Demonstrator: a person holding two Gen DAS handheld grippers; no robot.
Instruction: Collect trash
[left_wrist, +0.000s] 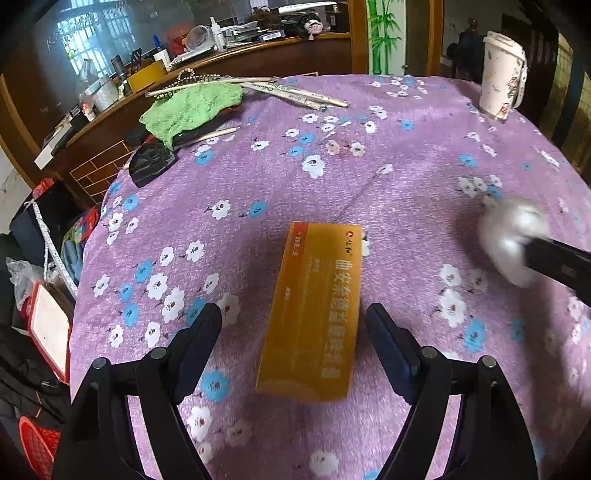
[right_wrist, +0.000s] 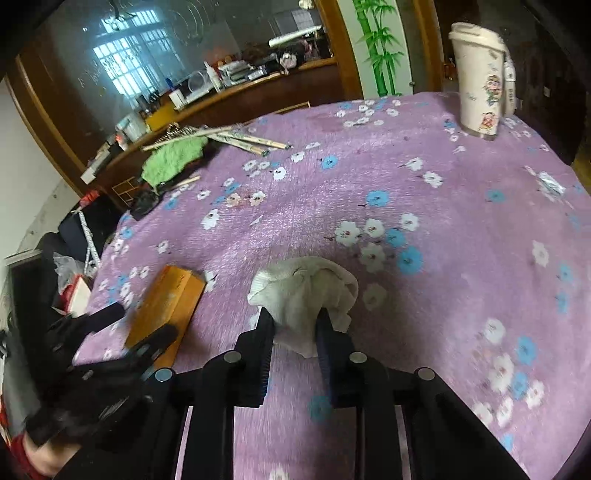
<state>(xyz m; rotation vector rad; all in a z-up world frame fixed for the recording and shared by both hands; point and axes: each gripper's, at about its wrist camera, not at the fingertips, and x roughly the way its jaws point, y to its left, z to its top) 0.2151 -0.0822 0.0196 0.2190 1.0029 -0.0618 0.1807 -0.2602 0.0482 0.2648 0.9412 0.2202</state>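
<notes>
On the purple flowered tablecloth (left_wrist: 406, 177) an orange box (left_wrist: 314, 314) lies flat, and the left gripper (left_wrist: 293, 317) sits with its jaws spread wide on either side of it, not touching. Just to its right, the right gripper (right_wrist: 295, 321) pinches a crumpled white tissue (right_wrist: 306, 291). Near the far edge stands a white floral cup (right_wrist: 478, 81).

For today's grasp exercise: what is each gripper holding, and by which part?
The right gripper pinches the crumpled white tissue at its near lower edge. The left gripper holds nothing; its open fingers straddle the orange box.
</notes>
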